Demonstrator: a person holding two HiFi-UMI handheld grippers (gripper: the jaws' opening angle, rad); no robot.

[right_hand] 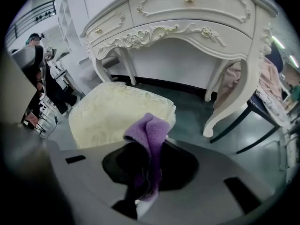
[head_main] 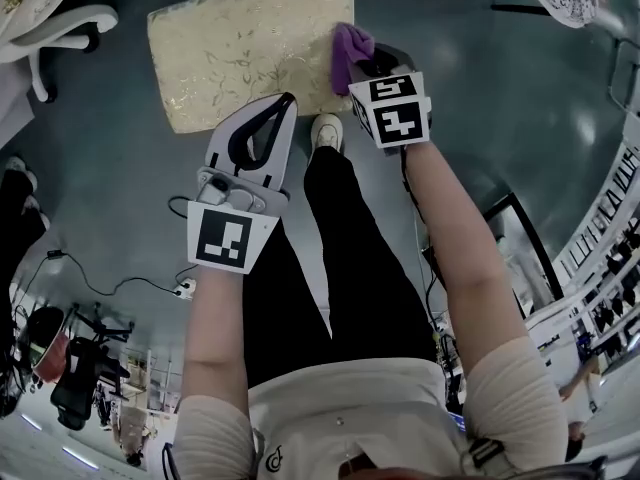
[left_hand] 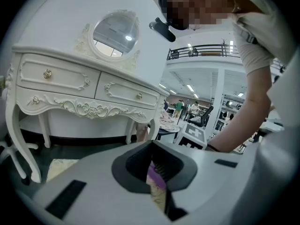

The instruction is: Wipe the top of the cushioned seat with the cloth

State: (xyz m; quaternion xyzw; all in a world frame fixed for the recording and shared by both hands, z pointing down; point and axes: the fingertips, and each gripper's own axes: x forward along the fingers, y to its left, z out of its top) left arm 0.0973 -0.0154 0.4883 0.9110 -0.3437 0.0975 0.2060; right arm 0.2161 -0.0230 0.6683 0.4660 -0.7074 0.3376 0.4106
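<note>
Head view: the right gripper [head_main: 362, 63] pinches the cloth [head_main: 350, 46] at the seat's [head_main: 240, 48] right edge, and the seat's length runs away to the left. The left gripper [head_main: 285, 103] is at the near edge.

Left gripper view: jaws together, empty.

Right gripper view: the seat lies ahead-left of the clamped cloth.

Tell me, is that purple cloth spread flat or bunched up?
Bunched up: the cloth hangs in folds, pinched between the jaws of the right gripper.
</note>
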